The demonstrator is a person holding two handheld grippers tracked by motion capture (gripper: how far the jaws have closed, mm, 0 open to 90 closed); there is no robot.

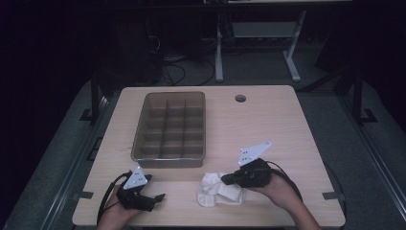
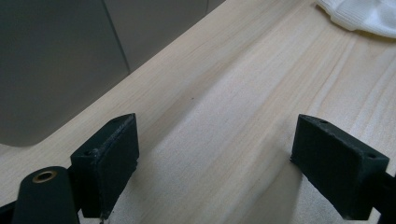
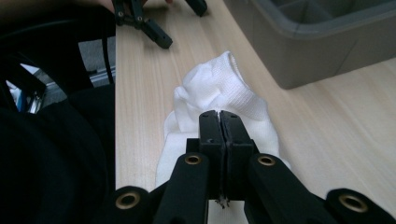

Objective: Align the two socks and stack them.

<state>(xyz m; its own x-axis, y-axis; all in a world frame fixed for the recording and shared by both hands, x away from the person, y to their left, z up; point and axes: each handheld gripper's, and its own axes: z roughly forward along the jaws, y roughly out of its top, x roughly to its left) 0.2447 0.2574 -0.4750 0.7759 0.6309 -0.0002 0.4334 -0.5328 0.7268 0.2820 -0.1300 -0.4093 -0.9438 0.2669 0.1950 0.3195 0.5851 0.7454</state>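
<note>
Two grippers: right gripper nearer the white sock
Right fingers: clenched over sock, pinch uncertain
Left gripper: fingers released, sock to its right

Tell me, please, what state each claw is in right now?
Left claw: open, nothing between its jaws.
Right claw: shut above the crumpled white knitted sock; grip cannot be told.

pale matt wood-grain table, translucent smooth grey plastic tray, white ribbed knit cloth sock, matt black fingers
</note>
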